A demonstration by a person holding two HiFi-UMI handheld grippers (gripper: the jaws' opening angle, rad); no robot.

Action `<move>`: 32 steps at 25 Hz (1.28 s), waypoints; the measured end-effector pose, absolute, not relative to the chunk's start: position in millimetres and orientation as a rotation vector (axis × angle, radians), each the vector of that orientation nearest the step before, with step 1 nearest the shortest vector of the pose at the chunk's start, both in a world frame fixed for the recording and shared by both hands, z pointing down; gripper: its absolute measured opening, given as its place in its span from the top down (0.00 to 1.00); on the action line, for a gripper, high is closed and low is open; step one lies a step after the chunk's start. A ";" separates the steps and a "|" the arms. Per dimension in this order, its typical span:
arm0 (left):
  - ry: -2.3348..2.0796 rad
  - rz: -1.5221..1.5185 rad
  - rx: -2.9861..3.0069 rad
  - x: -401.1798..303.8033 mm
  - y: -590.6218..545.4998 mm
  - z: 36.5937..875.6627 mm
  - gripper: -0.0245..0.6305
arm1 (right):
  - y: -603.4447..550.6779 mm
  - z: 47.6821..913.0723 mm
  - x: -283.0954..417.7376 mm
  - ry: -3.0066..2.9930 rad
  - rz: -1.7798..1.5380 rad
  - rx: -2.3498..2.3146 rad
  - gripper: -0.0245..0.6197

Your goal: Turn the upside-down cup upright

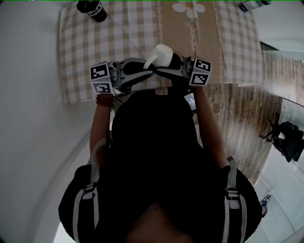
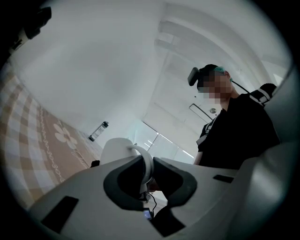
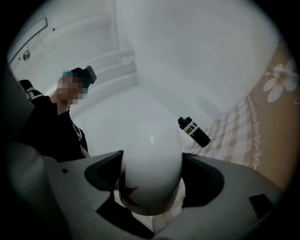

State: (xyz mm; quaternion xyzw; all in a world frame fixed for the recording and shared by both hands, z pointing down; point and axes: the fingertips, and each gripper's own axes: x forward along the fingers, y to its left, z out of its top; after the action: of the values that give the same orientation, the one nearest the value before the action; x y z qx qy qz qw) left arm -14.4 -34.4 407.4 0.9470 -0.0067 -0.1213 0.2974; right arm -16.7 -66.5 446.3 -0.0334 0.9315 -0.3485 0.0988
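Nearest the lens lay the person's dark torso [image 1: 152, 156] with grey pack straps [image 1: 85, 199]. Both forearms [image 1: 97, 123] reached forward from it toward the table.

Left gripper [image 2: 149, 161]: jaws drawn narrow and pinched on the handle [image 2: 142, 152] of the white cup [image 1: 160, 54], the loop standing between the two pads.

Right gripper [image 3: 150, 161]: jaws spread wide, one on either flank of the cup's rounded body. The pads lay close beside it, yet no squeeze could be made out.

Likely hazards, judged from this arrangement:
1. With the weight probably borne by the thin handle alone, the cup could pivot in that pinch and swing mouth-down.
2. The smooth, curved body offered the right pads little purchase, so an off-centre closure could push it out sideways.
3. The cup seemed to hang close to the table's near edge, so a slip might send it to the wooden floor [image 1: 247, 118] rather than onto the cloth.

The cup hung in the air between the two facing grippers, handle toward the left one and body toward the right. It was clear of the checked tablecloth [image 1: 95, 42] and neither plainly inverted nor plainly upright. Farther off lay the cloth's flower print [image 1: 189, 7]. At the far corner was a black bottle [image 1: 92, 9], well apart from the cup.
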 end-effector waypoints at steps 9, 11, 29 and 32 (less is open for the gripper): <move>-0.182 -0.223 2.603 -3.4 -49.4 422.4 0.82 | -79.0 452.2 4.3 2.926 -0.809 -0.416 0.35; -0.225 -0.204 2.624 -3.4 -52.4 425.8 0.80 | -81.7 453.4 6.5 2.963 -0.749 -0.471 0.35; -0.619 0.083 2.914 -2.1 -64.1 461.0 0.76 | -91.9 459.5 26.5 3.200 0.012 -1.112 0.36; -0.691 0.092 2.904 -9.1 -66.9 467.1 0.85 | -88.1 459.3 19.4 3.257 0.179 -1.121 0.35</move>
State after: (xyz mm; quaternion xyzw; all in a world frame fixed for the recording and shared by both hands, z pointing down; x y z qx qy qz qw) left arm -9.1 -66.9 467.1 0.9695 -0.2307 0.0309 0.0773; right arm 19.4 -88.1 459.3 -0.3210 0.9332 0.0513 -0.1533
